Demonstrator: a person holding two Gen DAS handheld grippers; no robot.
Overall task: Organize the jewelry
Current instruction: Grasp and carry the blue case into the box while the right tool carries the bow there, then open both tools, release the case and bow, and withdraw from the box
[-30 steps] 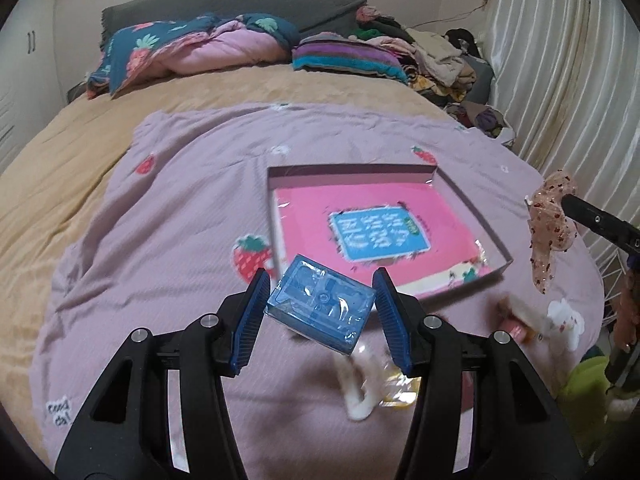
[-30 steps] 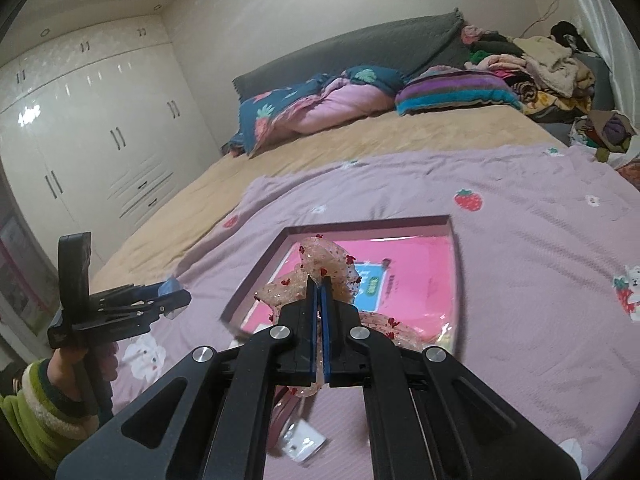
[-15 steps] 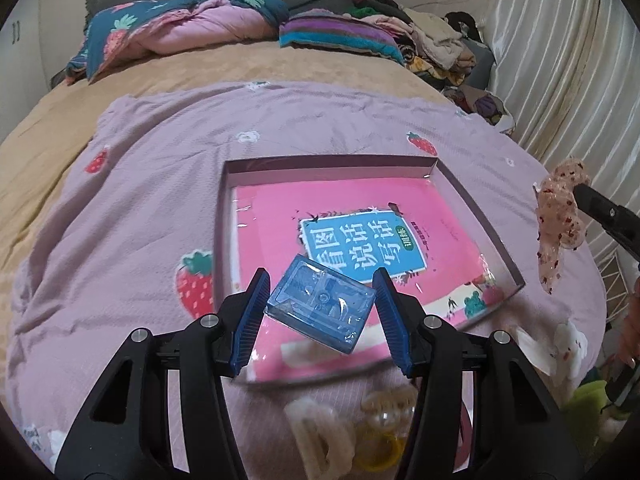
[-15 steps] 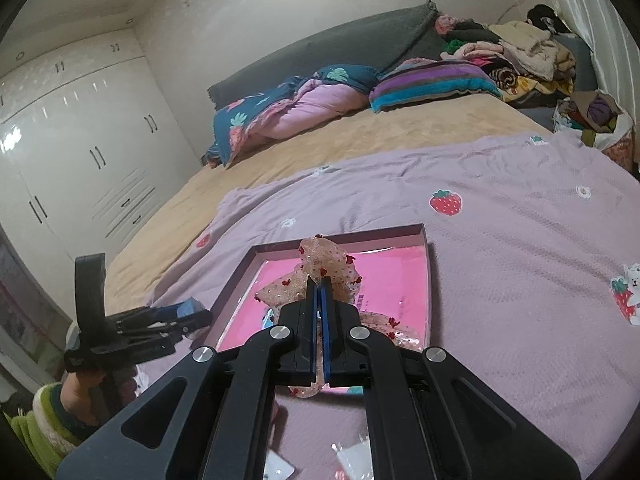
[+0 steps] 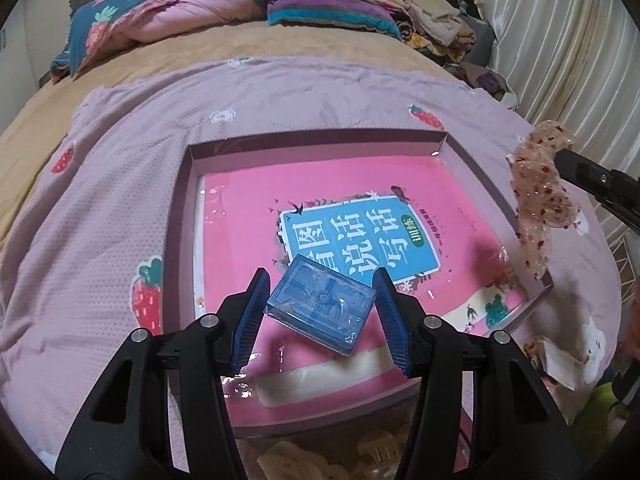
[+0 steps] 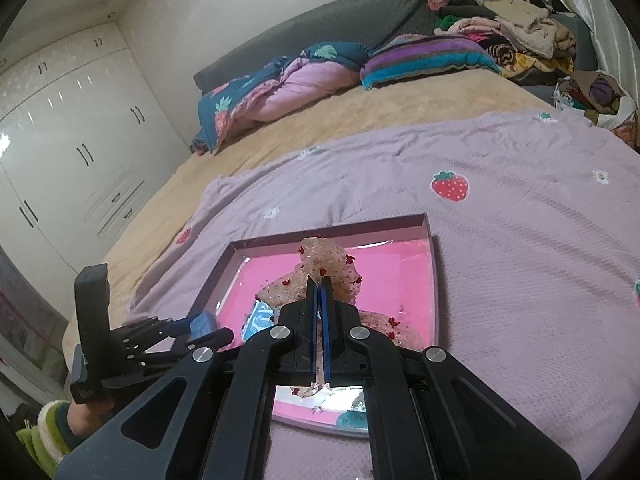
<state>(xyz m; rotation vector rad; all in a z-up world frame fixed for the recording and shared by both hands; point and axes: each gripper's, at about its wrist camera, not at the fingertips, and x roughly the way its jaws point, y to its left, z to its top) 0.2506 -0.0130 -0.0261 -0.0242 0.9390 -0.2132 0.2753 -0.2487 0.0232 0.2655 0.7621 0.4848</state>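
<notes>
While the left gripper [image 5: 320, 312] is held over the near part of the shallow tray [image 5: 182, 216], a small blue clear-plastic box [image 5: 322, 308] is pinched between its blue pads, jaws only partly spread and pressed on the box's opposite corners. The box is seen rotated in the grip, roughly diamond-wise, one corner pointed up-left toward the tray's far side and the other down-right toward the camera; it is near-square, so no clear long axis can be told. It is carried above the pink book [image 5: 360, 216] lying flat inside the tray, and contact with the book cannot be told. The right gripper [image 6: 319, 292] is pressed fully together on a sheer pinkish bow with red specks [image 6: 324, 264]; in the left wrist view the bow [image 5: 540, 200] is seen hanging with its long axis near vertical, tail down, over the tray's right rim. The tray rests on a lilac strawberry-print blanket [image 5: 100, 240]. Pale hair claws [image 5: 376, 452] are lying just in front of the tray's near edge, partly hidden by the gripper.
</notes>
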